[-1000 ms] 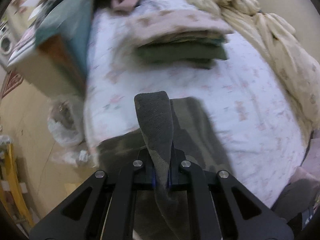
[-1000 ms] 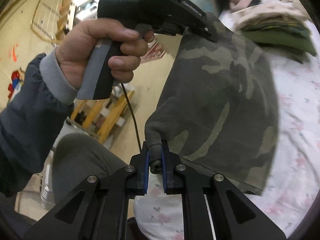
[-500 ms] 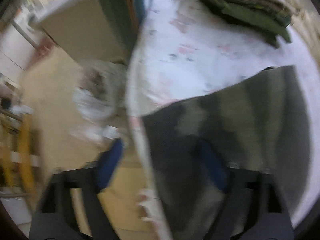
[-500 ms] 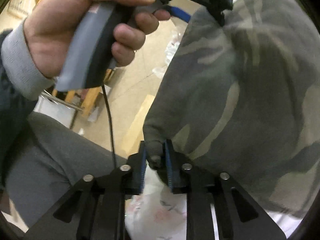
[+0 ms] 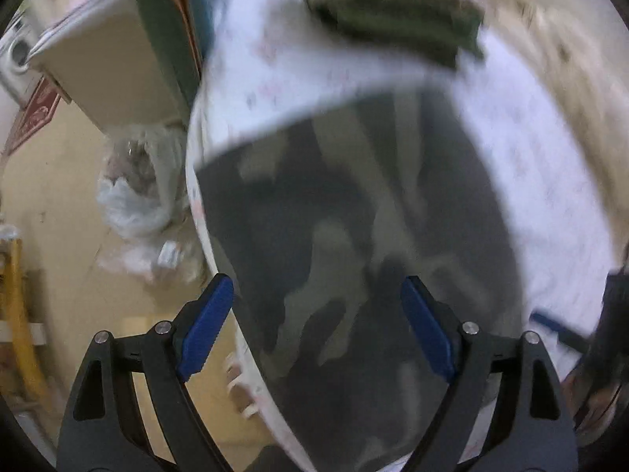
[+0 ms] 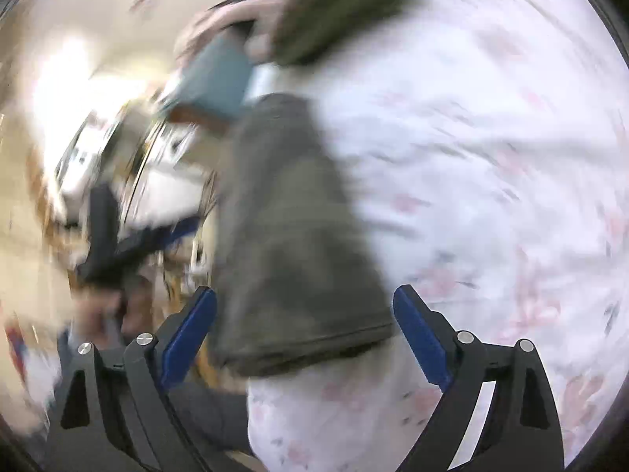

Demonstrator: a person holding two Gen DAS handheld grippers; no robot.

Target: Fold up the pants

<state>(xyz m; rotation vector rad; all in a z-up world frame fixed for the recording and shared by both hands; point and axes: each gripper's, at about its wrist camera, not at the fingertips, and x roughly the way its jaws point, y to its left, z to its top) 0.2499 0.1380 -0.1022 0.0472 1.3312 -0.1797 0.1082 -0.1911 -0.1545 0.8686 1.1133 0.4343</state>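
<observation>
Left gripper [image 5: 316,322] fingers [image 5: 204,328] spread wide, gripping nothing, low in frame. Right gripper [image 6: 304,332] fingers [image 6: 418,340] equally wide, empty. Beyond both, camouflage pants [image 5: 354,244] flat along floral bed [image 6: 491,157] edge, centre frame. Farther, upper frame, blurred folded clothes stack [image 5: 393,19].

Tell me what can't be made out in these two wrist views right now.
- Left wrist view: the olive stack of folded clothes is motion-blurred, so its layers can't be counted.
- Right wrist view: the room beyond the camouflage pants is smeared.
- Both views: the pants' near end is cut off by the frame edge.
</observation>
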